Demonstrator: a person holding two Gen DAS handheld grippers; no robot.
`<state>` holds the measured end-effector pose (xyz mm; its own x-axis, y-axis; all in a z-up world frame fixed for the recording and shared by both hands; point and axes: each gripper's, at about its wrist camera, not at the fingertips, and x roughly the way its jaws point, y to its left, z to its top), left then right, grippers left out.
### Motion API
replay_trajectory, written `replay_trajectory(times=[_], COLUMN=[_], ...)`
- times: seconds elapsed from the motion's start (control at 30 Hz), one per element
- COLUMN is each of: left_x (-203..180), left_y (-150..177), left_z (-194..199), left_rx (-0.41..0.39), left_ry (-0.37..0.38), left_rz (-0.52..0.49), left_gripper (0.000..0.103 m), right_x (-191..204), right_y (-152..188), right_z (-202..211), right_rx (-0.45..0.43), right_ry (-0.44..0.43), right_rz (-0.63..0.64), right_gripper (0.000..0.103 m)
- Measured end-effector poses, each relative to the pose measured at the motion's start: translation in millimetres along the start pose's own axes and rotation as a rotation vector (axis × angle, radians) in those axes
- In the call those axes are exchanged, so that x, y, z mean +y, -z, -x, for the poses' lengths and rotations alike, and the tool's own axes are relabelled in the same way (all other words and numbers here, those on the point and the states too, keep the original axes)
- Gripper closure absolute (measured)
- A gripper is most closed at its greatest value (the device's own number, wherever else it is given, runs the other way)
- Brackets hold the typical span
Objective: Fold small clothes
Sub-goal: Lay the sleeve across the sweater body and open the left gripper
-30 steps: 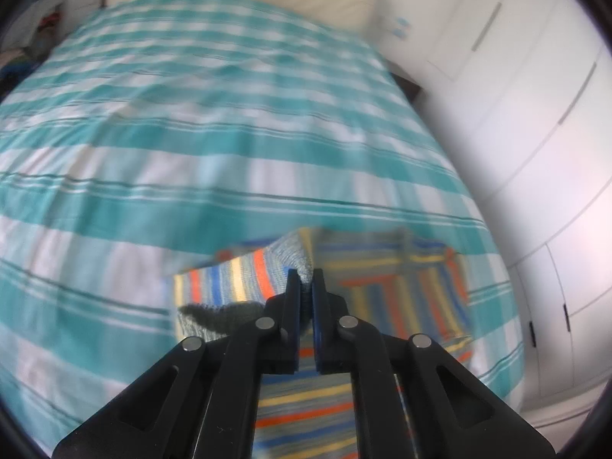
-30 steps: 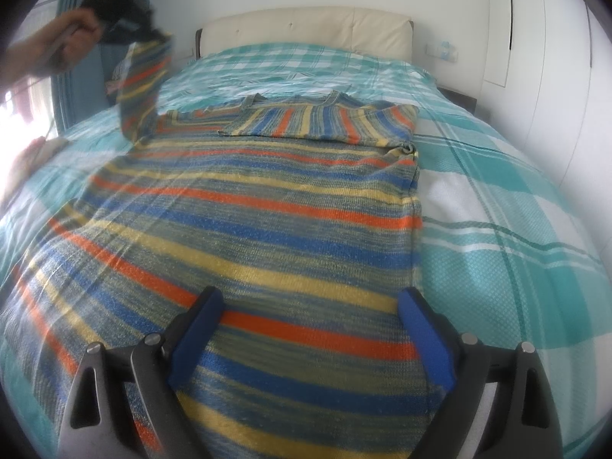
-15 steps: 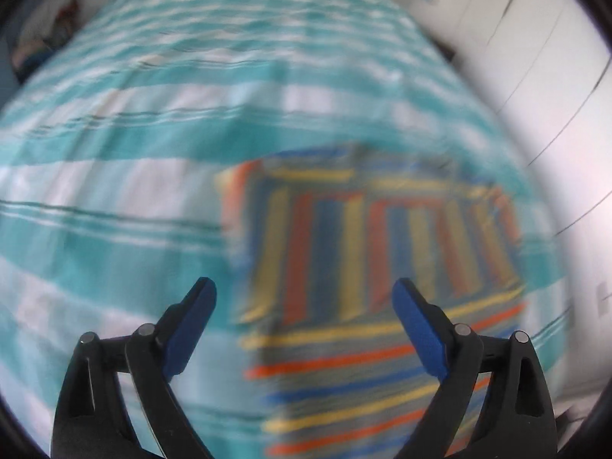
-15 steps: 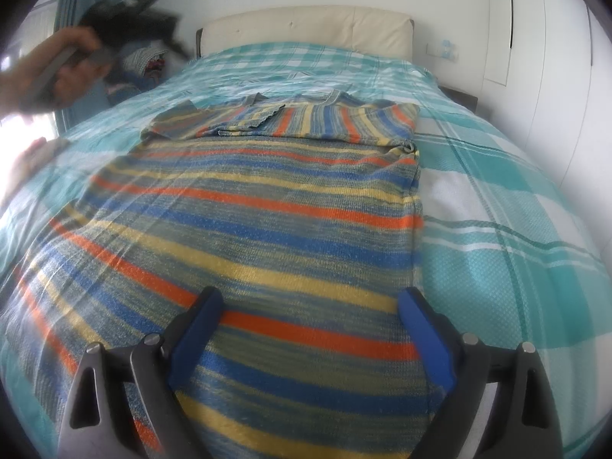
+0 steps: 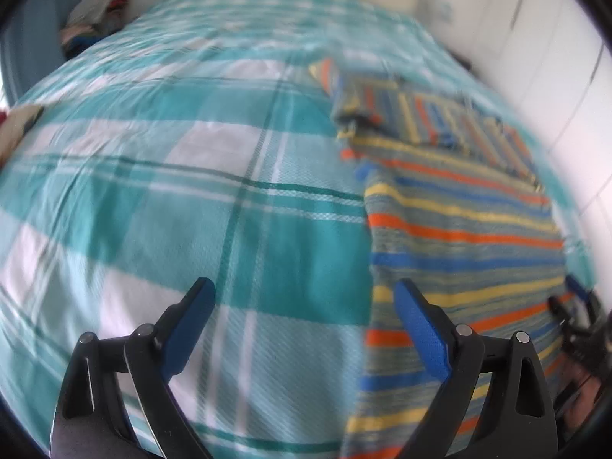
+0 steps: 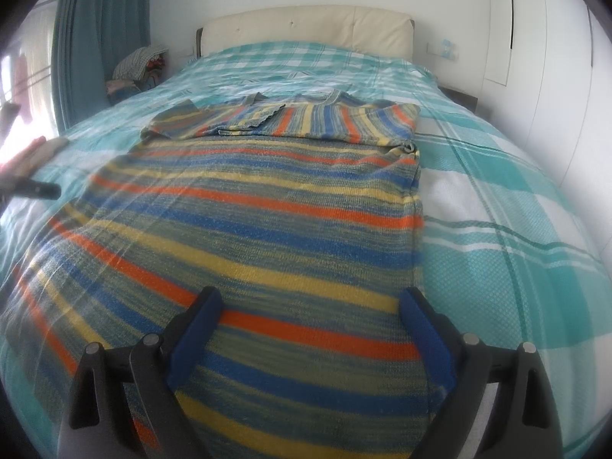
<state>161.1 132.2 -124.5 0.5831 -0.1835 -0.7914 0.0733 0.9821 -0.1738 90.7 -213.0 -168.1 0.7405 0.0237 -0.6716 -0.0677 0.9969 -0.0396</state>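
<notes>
A striped knit sweater [image 6: 267, 206] in blue, orange, yellow and grey lies flat on the bed, both sleeves folded across its chest near the collar [image 6: 290, 118]. My right gripper [image 6: 310, 325] is open and empty, low over the sweater's hem. My left gripper [image 5: 302, 317] is open and empty over the bedspread, just left of the sweater's left edge [image 5: 459, 229]. The left gripper also shows at the far left of the right wrist view [image 6: 34, 191].
The bed has a teal and white checked bedspread [image 6: 497, 199] and a cream headboard [image 6: 306, 30]. A pile of clothes [image 6: 141, 65] sits left of the bed by a teal curtain [image 6: 95, 38]. White wardrobe doors [image 6: 554, 57] stand on the right.
My left gripper let go of the left sleeve, which now lies folded across the chest, opened, and drew back down and left beside the sweater. The right gripper has not moved.
</notes>
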Motion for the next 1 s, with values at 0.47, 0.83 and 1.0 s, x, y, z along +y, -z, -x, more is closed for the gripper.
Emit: replay_trajectory(times=[0.47, 0.83, 1.0], left_x=[-4, -10, -11], left_y=[3, 10, 10], left_z=[27, 27, 26], left_rx=[-0.164, -0.19, -0.19], left_ry=[0.03, -0.051, -0.073], left_rz=[0.022, -0.022, -0.034], left_gripper=[0.005, 0.005, 0.005], right_x=[2, 2, 2], right_y=[2, 2, 2], right_z=[4, 4, 4], right_rx=[-0.017, -0.016, -0.016], right_ry=[0.022, 0.021, 0.024], right_rz=[0.015, 0.014, 0.014], right_gripper=[0.01, 0.01, 0.01])
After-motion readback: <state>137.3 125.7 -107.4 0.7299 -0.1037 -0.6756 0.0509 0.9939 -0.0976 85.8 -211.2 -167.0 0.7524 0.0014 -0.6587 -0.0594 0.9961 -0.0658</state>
